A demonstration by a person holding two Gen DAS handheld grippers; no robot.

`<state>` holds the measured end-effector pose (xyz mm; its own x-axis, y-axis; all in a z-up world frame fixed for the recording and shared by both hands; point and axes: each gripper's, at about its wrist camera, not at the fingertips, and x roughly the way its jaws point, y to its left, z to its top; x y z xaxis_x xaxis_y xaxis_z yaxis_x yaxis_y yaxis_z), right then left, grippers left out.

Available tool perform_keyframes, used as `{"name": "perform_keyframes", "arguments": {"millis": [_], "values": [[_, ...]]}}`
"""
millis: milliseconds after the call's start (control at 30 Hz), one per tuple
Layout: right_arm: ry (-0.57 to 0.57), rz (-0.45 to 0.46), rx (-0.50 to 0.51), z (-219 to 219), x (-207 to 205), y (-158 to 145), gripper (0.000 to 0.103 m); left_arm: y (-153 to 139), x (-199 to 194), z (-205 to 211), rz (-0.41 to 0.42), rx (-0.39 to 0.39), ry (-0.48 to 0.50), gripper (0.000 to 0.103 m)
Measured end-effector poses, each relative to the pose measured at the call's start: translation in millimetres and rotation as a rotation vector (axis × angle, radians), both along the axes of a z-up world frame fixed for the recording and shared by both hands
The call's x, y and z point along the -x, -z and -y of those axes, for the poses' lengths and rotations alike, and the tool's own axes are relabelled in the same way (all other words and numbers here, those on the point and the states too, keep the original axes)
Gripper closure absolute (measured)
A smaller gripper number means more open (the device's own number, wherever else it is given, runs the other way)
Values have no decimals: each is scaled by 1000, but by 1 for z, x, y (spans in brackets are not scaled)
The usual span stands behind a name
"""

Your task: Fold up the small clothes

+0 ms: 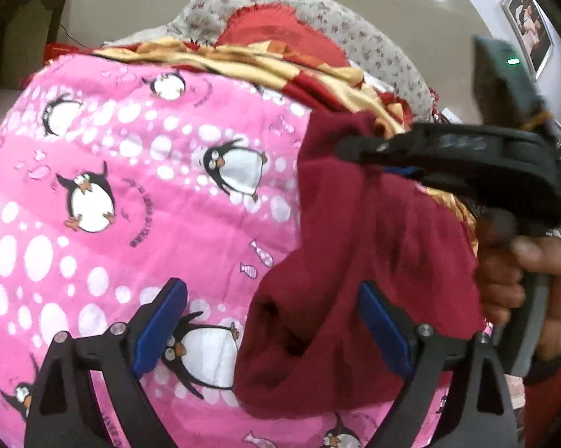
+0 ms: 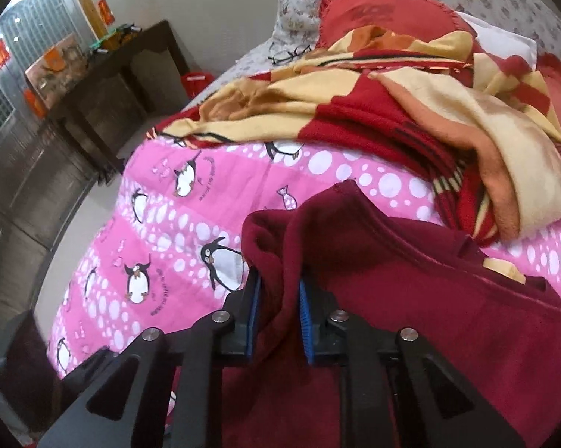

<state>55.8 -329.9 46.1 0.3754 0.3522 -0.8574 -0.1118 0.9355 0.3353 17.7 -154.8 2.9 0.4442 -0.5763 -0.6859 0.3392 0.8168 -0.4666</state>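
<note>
A small maroon garment (image 1: 355, 261) hangs bunched over the pink penguin bedsheet (image 1: 131, 186). In the left wrist view my right gripper (image 1: 351, 151) is shut on the garment's top edge and holds it up. My left gripper (image 1: 273, 321) is open, its blue pads to either side of the garment's lower left part, with cloth between and over the right pad. In the right wrist view my right gripper (image 2: 280, 298) pinches a fold of the maroon garment (image 2: 392, 280) between its blue pads; the rest drapes to the right over the sheet (image 2: 168, 242).
A red, yellow and orange blanket (image 2: 392, 104) lies crumpled at the far side of the bed, with a red heart cushion (image 2: 385, 11) and floral pillows behind. Eyeglasses (image 2: 289, 54) lie near the pillows. A dark wooden cabinet (image 2: 105, 86) stands left of the bed.
</note>
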Motion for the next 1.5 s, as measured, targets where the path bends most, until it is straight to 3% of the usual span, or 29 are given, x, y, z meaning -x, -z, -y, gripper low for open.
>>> {"name": "perform_keyframes", "arguments": {"millis": [33, 100, 133, 367, 533, 767, 900, 1067, 1233, 1300, 1367, 1467, 1500], "values": [[2, 3, -2, 1, 1, -1, 70, 2, 0, 3, -4, -4, 4, 11], [4, 13, -9, 4, 7, -8, 70, 2, 0, 11, -17, -11, 51, 44], [6, 19, -11, 6, 10, -11, 71, -1, 2, 15, -20, -12, 83, 69], [51, 81, -52, 37, 34, -40, 71, -54, 37, 37, 64, 32, 168, 77], [123, 144, -94, 88, 63, -73, 71, -99, 61, 77, 138, 55, 265, 78], [216, 186, -71, 165, 109, -97, 71, -126, 94, 157, 171, 59, 421, 78], [297, 164, -74, 210, 137, -86, 72, -116, 115, 209, 153, 33, 499, 78], [378, 121, -85, 254, 163, -60, 72, -83, 131, 261, 101, -8, 548, 79], [461, 31, -63, 281, 170, -13, 72, -50, 138, 293, 47, -66, 547, 78], [477, 6, -80, 285, 170, 5, 70, -47, 141, 293, 36, -76, 554, 70], [502, 0, -101, 290, 175, 10, 61, -54, 146, 284, 34, -71, 584, 51], [564, 15, -140, 304, 198, -3, 54, -76, 158, 253, 98, -146, 556, 27], [568, 36, -148, 306, 207, -10, 52, -82, 161, 241, 127, -145, 541, 26]]}}
